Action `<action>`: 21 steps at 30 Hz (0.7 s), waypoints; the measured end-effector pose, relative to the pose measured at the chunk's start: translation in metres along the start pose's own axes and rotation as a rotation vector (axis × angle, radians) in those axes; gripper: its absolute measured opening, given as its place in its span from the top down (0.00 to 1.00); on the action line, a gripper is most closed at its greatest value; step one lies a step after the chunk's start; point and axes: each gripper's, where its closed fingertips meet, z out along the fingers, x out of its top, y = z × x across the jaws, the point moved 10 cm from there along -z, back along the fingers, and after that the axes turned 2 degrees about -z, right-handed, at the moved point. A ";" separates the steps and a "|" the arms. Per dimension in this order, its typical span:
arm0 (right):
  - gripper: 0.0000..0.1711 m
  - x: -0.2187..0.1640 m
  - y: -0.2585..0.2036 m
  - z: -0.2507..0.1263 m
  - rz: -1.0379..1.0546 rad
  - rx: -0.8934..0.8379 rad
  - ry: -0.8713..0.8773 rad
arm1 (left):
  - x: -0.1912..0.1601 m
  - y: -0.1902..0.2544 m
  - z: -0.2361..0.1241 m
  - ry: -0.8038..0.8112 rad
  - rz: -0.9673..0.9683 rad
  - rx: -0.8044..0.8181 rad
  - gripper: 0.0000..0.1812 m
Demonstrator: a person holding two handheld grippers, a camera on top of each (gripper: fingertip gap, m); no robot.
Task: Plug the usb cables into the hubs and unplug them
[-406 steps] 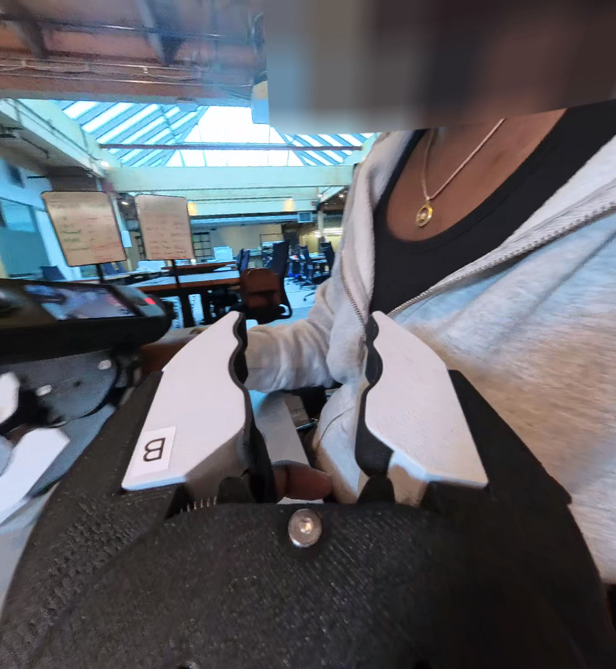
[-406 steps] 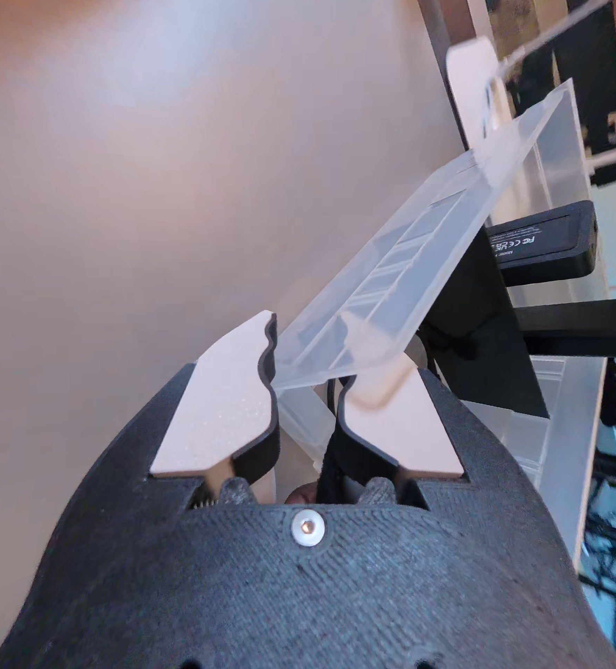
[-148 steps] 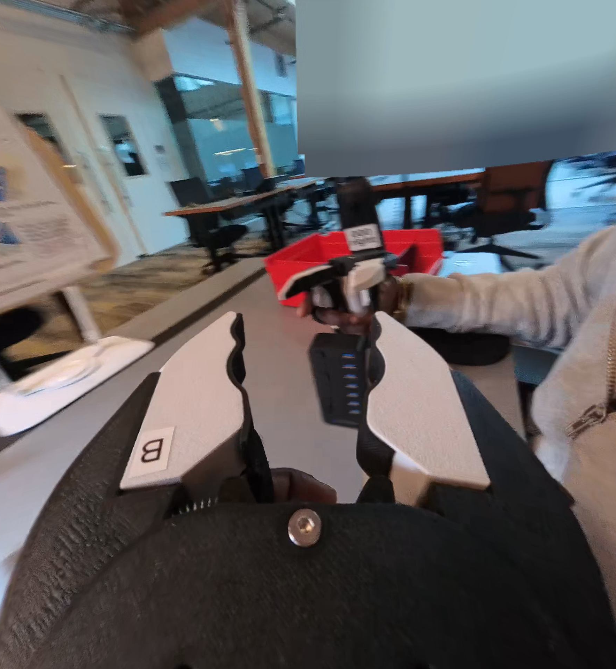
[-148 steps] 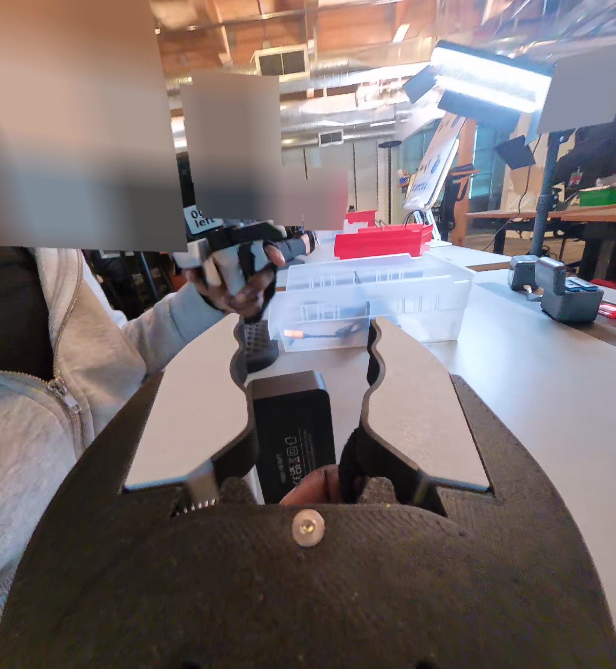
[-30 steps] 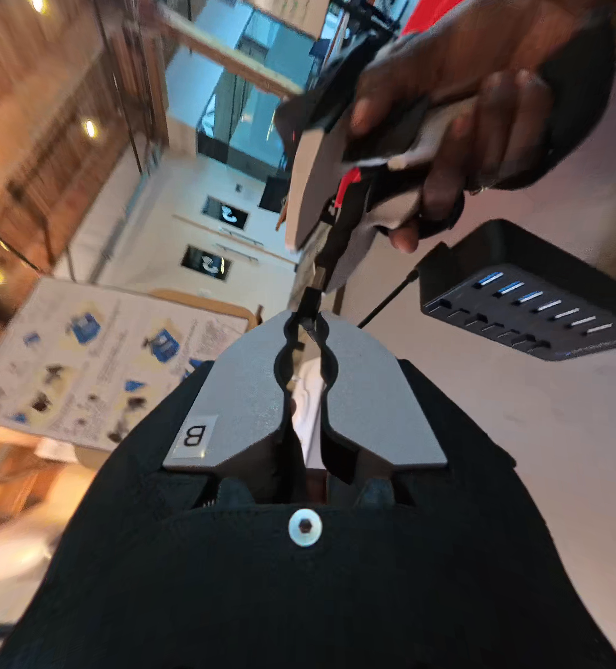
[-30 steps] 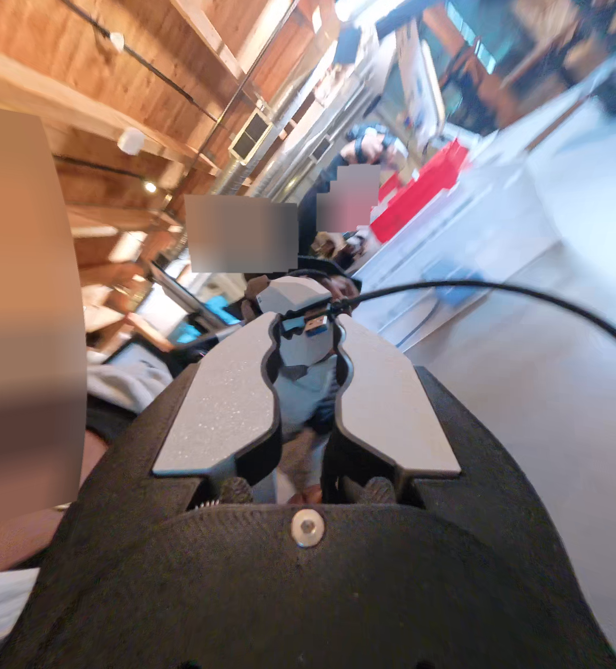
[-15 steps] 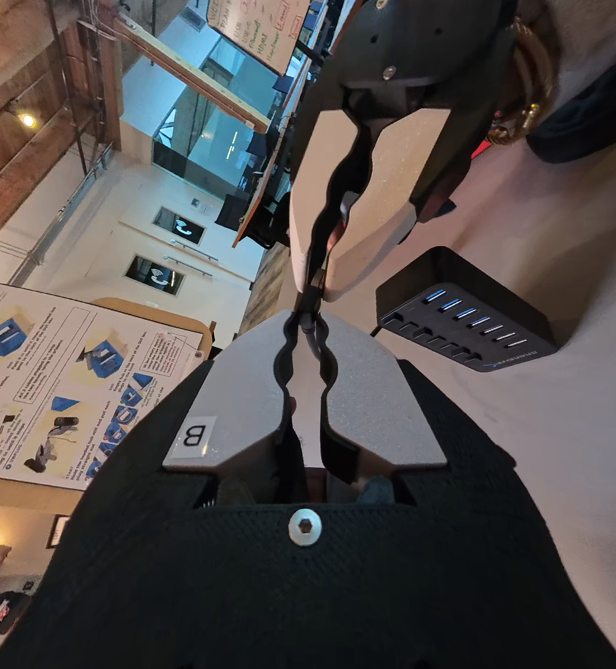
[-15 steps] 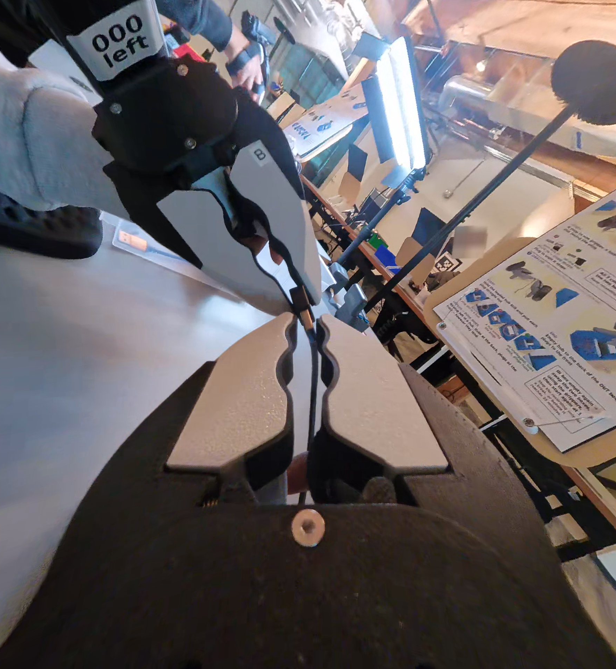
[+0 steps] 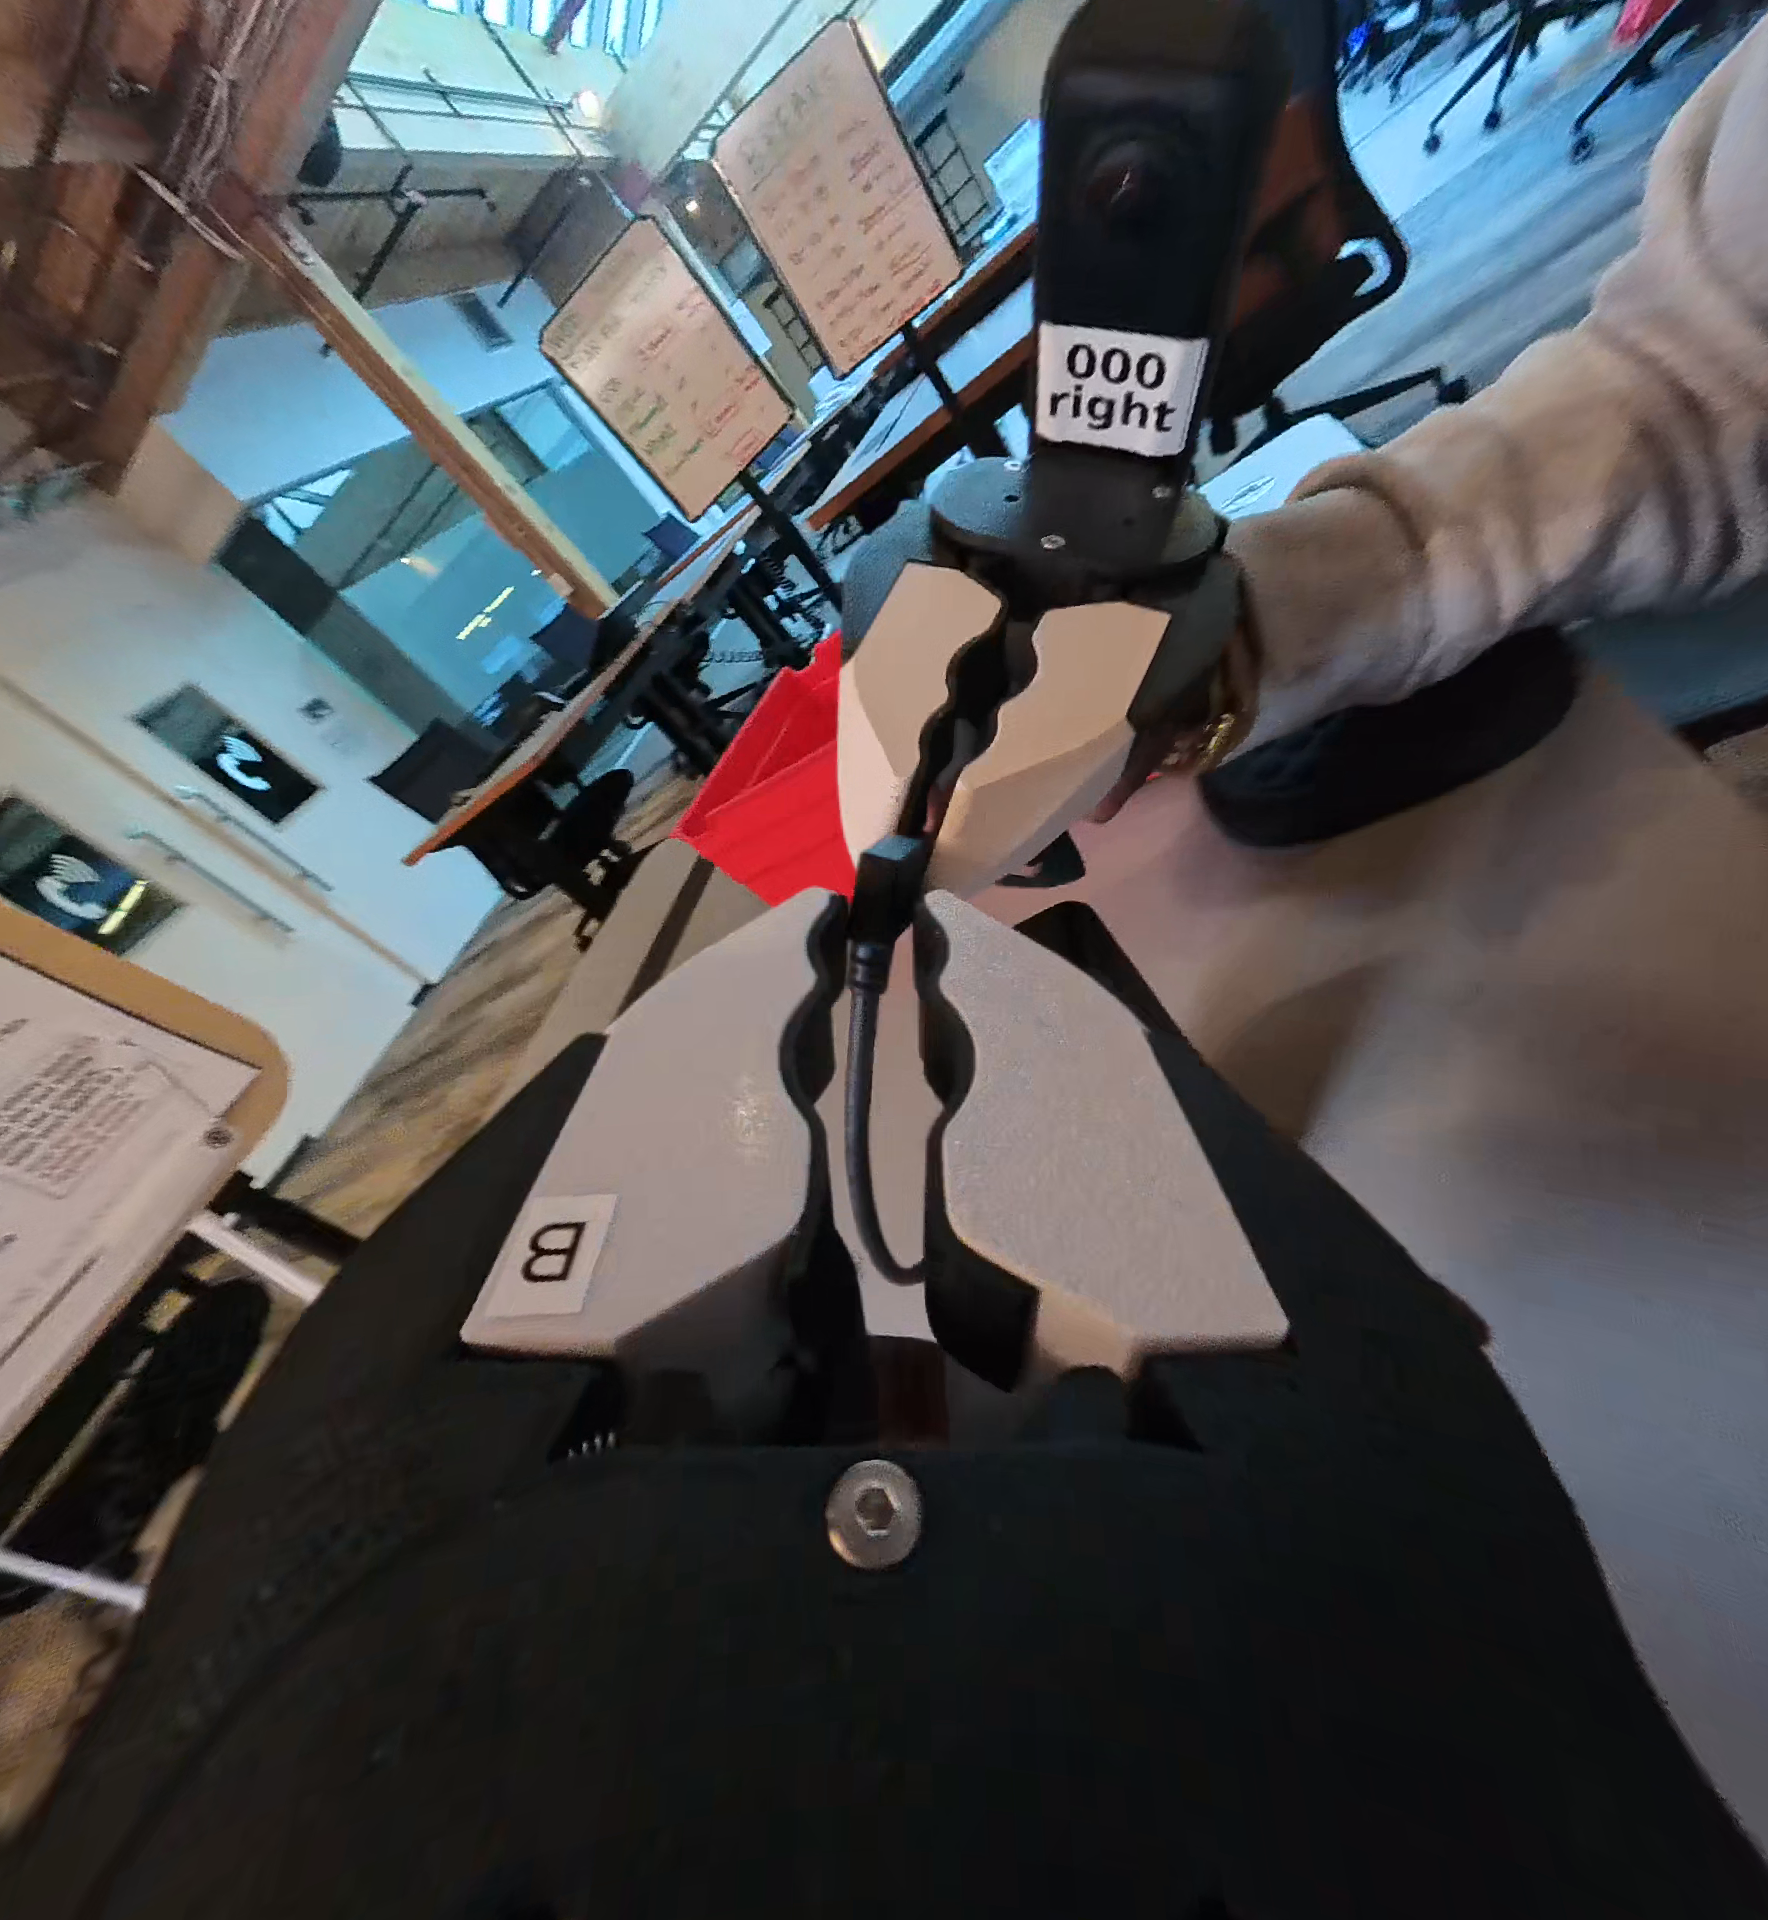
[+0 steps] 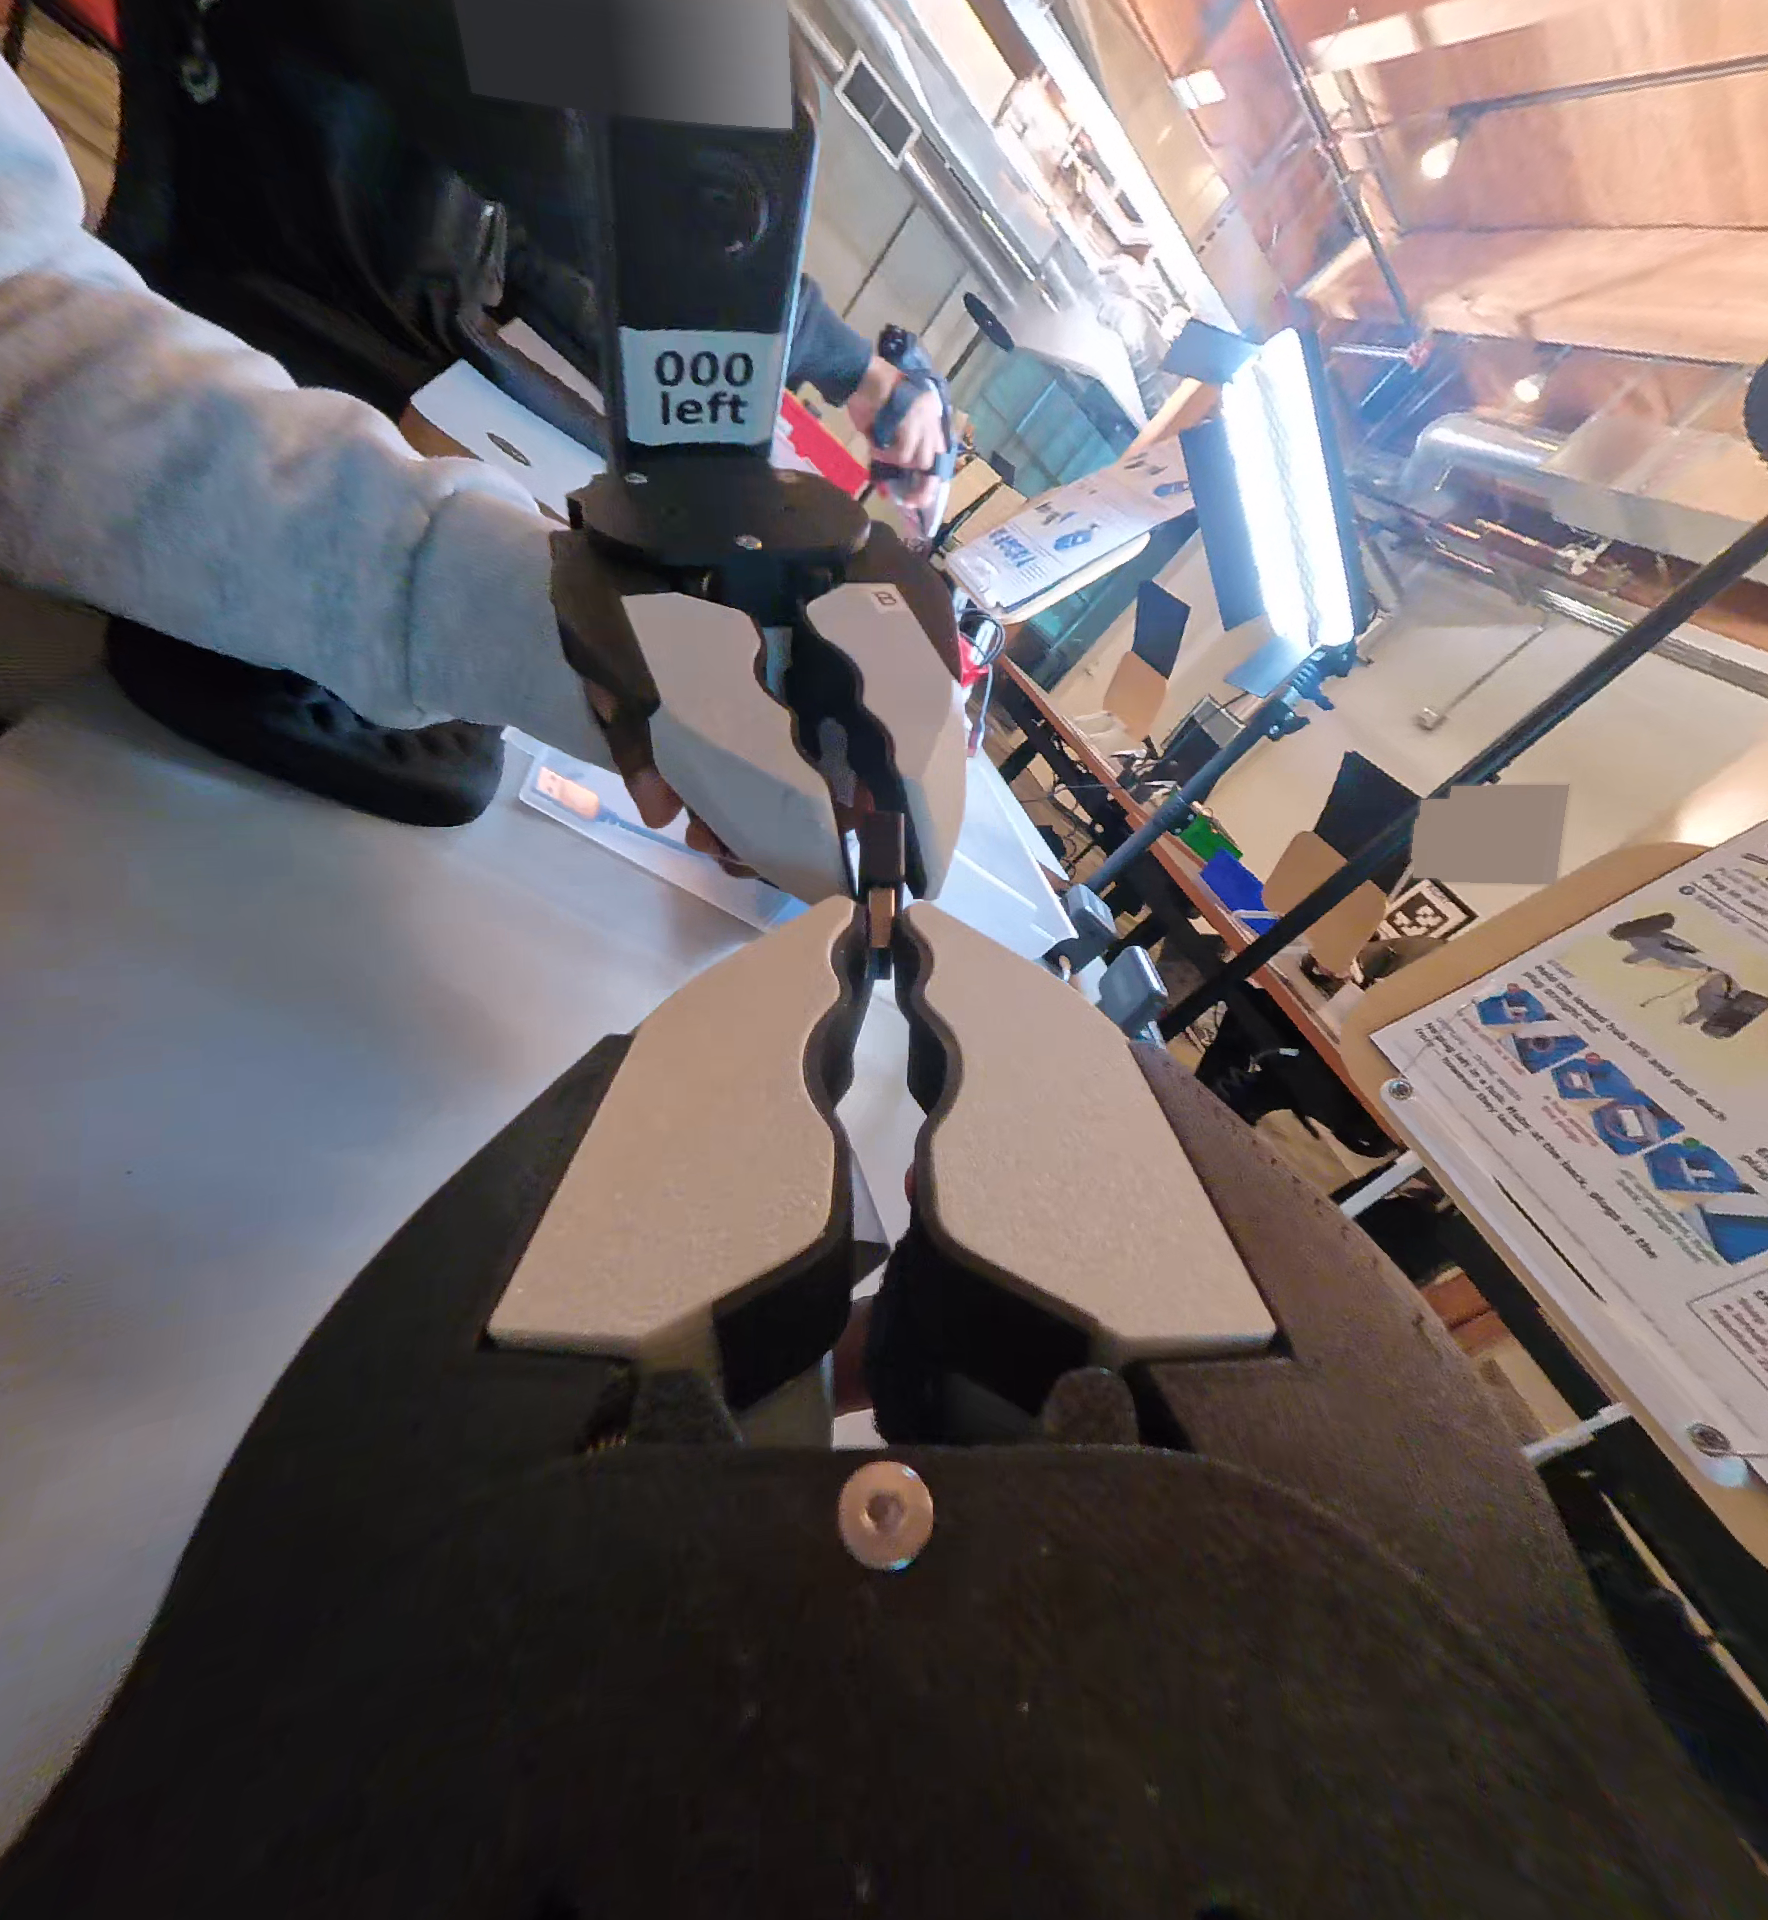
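Two grippers meet tip to tip above the pale table [image 9: 1545, 1195], w/ one black usb cable [image 9: 864, 1091] between them.

Left wrist view: our left gripper [image 9: 872, 925] has its grey fingers [image 9: 693, 1132] nearly together, leaving a narrow gap. The cable runs up that gap from approx 6 o'clock, w/ a small loop low down, and its black plug [image 9: 885, 878] pokes out past the tips at 12 o'clock. We can't tell if the tips really pinch it or just flank it. The right gripper [image 9: 947, 821] comes down from 12 o'clock, fingers drawn close around the far end of the plug. A pale sleeve [image 9: 1545, 520] enters from 2 o'clock. A red bin [image 9: 771, 810] sits behind, at 11 o'clock of the tips. A poster board [image 9: 59, 1143] stands at 9 o'clock. No hub seen in this view.

Right wrist view: our right gripper [image 10: 878, 935] is pressed nearly shut at the tips, pinching the metal end of the plug [image 10: 882, 888]. The left gripper [image 10: 875, 831] reaches down from 12 o'clock, its fingers [image 10: 734, 738] close together on the black body of the same plug, so the plug is off the table, held between both. A grey sleeve [image 10: 215, 520] enters from 10 o'clock. A black wrist pad [image 10: 319, 738] lies on the table [image 10: 236, 1039] at 9 o'clock. A bright light panel [image 10: 1275, 488] stands at 1 o'clock; a poster board [image 10: 1638, 1122] at 3 o'clock.
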 end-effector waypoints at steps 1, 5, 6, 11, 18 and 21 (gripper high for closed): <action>0.97 0.000 0.000 0.000 0.006 0.008 0.004 | 0.000 0.000 0.000 0.008 -0.015 -0.010 0.93; 0.97 -0.001 0.000 0.000 0.006 0.007 -0.014 | -0.002 -0.001 0.001 -0.002 -0.051 -0.012 0.93; 0.97 -0.001 0.000 0.000 0.006 0.010 -0.018 | -0.002 -0.001 0.001 0.001 -0.057 -0.007 0.91; 0.97 -0.001 -0.003 0.002 0.001 0.032 -0.034 | -0.001 0.001 0.000 0.011 -0.046 -0.047 0.94; 0.82 0.000 0.016 -0.011 0.219 -0.009 0.004 | -0.002 -0.009 -0.008 -0.005 -0.119 0.051 0.95; 0.60 -0.013 0.030 -0.020 0.485 0.107 -0.036 | -0.007 -0.022 -0.018 0.021 -0.260 0.130 0.95</action>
